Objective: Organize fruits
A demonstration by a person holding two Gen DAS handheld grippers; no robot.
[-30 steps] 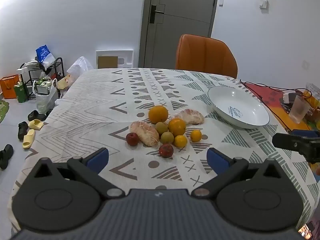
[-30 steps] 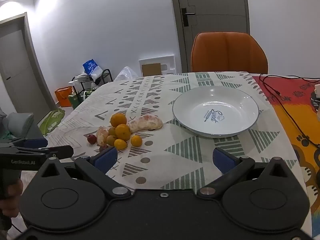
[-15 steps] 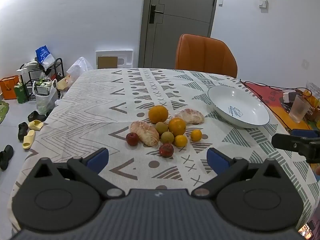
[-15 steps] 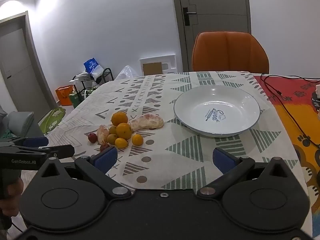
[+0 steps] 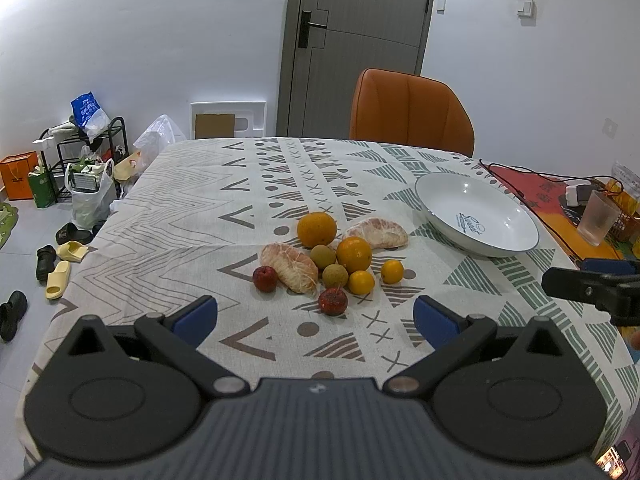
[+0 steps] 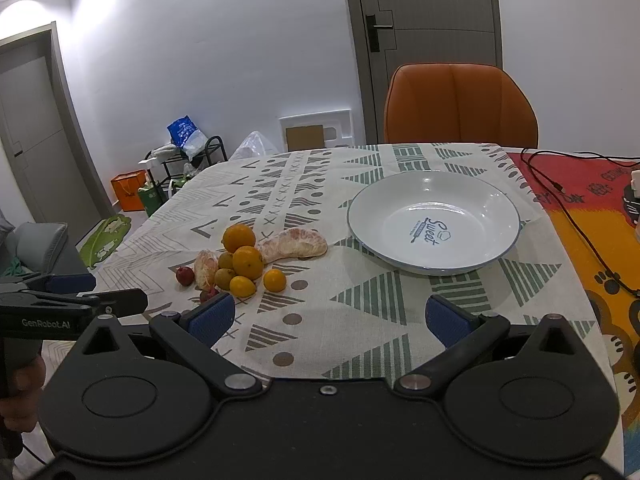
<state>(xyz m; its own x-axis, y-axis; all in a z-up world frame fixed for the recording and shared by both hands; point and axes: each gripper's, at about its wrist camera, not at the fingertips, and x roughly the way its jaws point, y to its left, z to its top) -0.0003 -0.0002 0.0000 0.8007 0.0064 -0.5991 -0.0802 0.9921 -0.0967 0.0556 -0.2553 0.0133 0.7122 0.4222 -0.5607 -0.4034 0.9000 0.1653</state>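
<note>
A pile of fruit lies mid-table: two large oranges (image 5: 317, 229) (image 5: 354, 255), two peeled pomelo pieces (image 5: 290, 267) (image 5: 376, 233), small tangerines (image 5: 392, 271), brownish round fruits (image 5: 335, 275) and small red fruits (image 5: 333, 301). An empty white plate (image 5: 438, 210) with a blue rim stands to the pile's right. My left gripper (image 5: 315, 318) hangs open just short of the pile. In the right wrist view the pile (image 6: 248, 261) sits left of the plate (image 6: 364, 200), and my right gripper (image 6: 327, 315) is open over bare cloth in front of both.
An orange chair (image 5: 412, 112) stands at the table's far side. Cables (image 6: 560, 196), a red-orange mat and a frosted cup (image 5: 599, 219) occupy the right edge. Bags, a rack and slippers litter the floor at left (image 5: 72, 184). A hand holds the left gripper's handle (image 6: 20, 380).
Both grippers have crept slightly forward toward the table; the fruit and the plate have not moved, and both stay open.
</note>
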